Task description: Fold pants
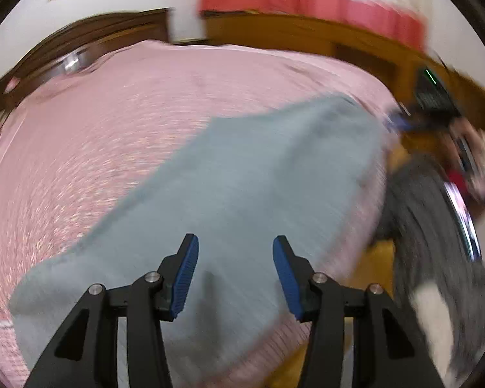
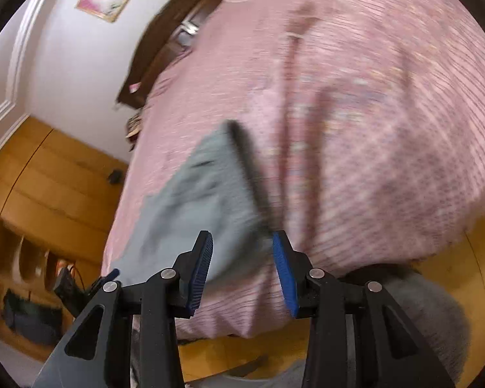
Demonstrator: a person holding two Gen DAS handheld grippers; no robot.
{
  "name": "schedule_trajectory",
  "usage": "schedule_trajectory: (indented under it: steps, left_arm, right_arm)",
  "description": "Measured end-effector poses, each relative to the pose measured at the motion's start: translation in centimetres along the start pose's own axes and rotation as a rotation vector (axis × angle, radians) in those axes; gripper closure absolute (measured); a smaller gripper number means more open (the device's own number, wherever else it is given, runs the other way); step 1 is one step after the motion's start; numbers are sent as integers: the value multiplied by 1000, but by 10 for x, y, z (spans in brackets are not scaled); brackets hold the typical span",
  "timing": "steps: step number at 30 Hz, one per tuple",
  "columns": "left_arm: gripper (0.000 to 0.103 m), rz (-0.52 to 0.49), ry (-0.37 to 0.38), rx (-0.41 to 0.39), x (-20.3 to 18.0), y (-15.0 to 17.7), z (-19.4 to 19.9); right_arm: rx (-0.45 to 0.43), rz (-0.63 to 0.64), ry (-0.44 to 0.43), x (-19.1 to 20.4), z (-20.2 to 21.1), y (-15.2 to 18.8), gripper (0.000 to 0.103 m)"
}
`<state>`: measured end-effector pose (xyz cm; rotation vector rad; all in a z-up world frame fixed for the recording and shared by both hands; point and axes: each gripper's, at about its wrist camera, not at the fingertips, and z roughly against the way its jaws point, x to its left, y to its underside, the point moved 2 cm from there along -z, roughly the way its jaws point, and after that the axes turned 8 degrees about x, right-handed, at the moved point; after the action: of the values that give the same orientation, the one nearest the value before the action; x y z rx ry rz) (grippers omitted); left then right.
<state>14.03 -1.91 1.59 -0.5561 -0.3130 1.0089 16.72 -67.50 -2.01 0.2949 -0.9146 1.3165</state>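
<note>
Jaws apart, grey pants (image 1: 242, 177), pink bedspread (image 1: 129, 113)

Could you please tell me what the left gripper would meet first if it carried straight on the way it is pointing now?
Most likely the grey-blue pants. The left gripper is open, and the pants lie directly ahead between its fingers, spread on the pink bedspread. The frame is motion-blurred, so depth is uncertain.

Bedroom, pink-covered bed (image 1: 145, 123), wooden headboard (image 1: 90, 35)

Both grippers' jaws wide apart.
</note>
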Motion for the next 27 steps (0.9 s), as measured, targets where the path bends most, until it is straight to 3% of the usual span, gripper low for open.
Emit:
schedule_trajectory:
  steps: [3, 6, 9, 12, 13, 14, 16, 21, 23, 24, 27]
  left_arm:
    - [53, 116, -5, 2, 28, -2, -12]
    - [53, 124, -18, 1, 32, 5, -10]
    - [51, 16, -54, -11, 6, 14, -1]
    - [29, -157, -72, -23, -37, 26, 3]
    - [25, -209, -80, -21, -49, 29, 2]
    - [25, -264, -96, -21, -62, 32, -2]
    - [25, -349, -134, -9, -81, 38, -14]
    - [26, -497, -250, 52, -114, 49, -54]
    - [62, -548, -286, 57, -120, 51, -64]
    - [93, -543, -289, 58, -118, 50, -66]
    - [97, -491, -248, 24, -110, 40, -54]
  right_arm:
    - [15, -30, -54, -4, -2, -1, 62]
    - [13, -21, -58, -2, -3, -5, 62]
    - [11, -6, -60, -4, -12, -4, 62]
    - [25, 16, -17, -4, -38, -7, 63]
    - [26, 25, 11, -1, -42, -9, 74]
    - [22, 37, 50, 1, -45, -10, 85]
    - [22, 62, 94, 7, -51, -10, 85]
    - [13, 65, 95, 19, -49, -12, 85]
    - [10, 68, 92, 18, -43, -10, 85]
    - [10, 71, 91, 17, -41, -9, 85]
    - [6, 92, 90, 17, -31, -8, 85]
